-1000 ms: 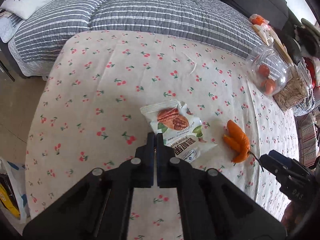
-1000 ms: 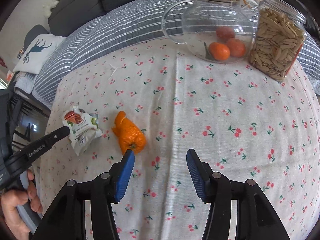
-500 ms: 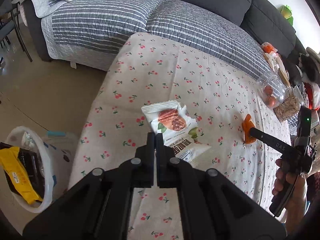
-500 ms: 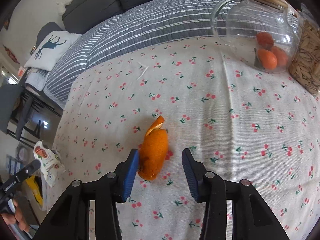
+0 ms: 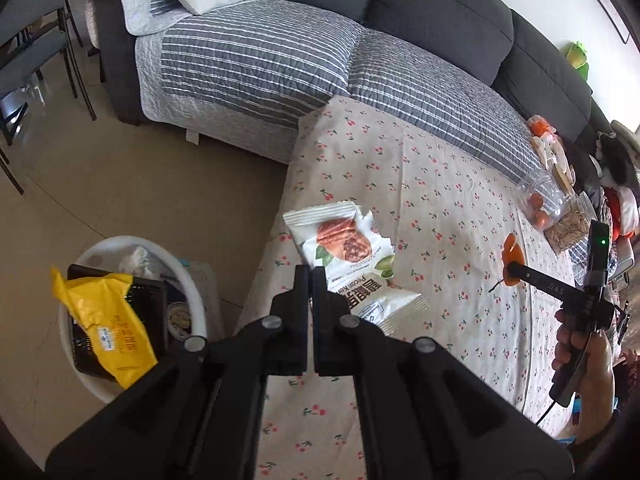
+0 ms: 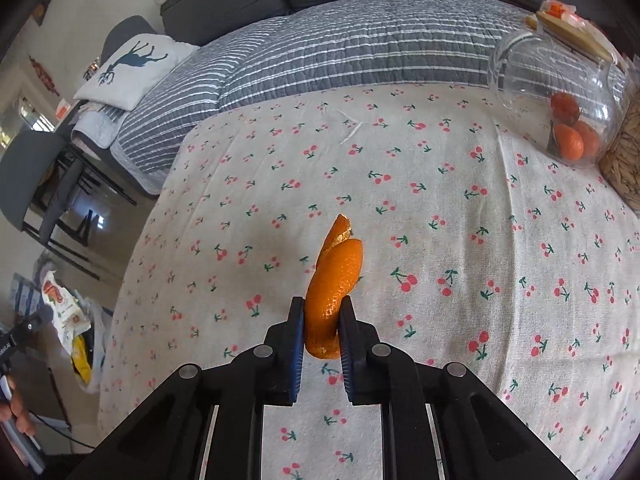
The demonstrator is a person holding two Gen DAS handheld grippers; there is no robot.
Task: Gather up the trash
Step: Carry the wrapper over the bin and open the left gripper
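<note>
Gripping: left tongs [image 5: 311,276] clamp snack wrapper [image 5: 347,256]; right tongs [image 6: 320,320] pinch orange peel [image 6: 334,284].

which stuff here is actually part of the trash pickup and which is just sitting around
Part of the job:
- snack wrapper, pinched in the left claw
- orange peel, clamped in the right claw
- white bin on the floor, already holding a yellow packet

Just lying about:
- glass jar of oranges
- jar of seeds
- deer pillow

Black grippers [image 6: 319,324], blue pads [image 6: 297,328], perhaps ribbed.
</note>
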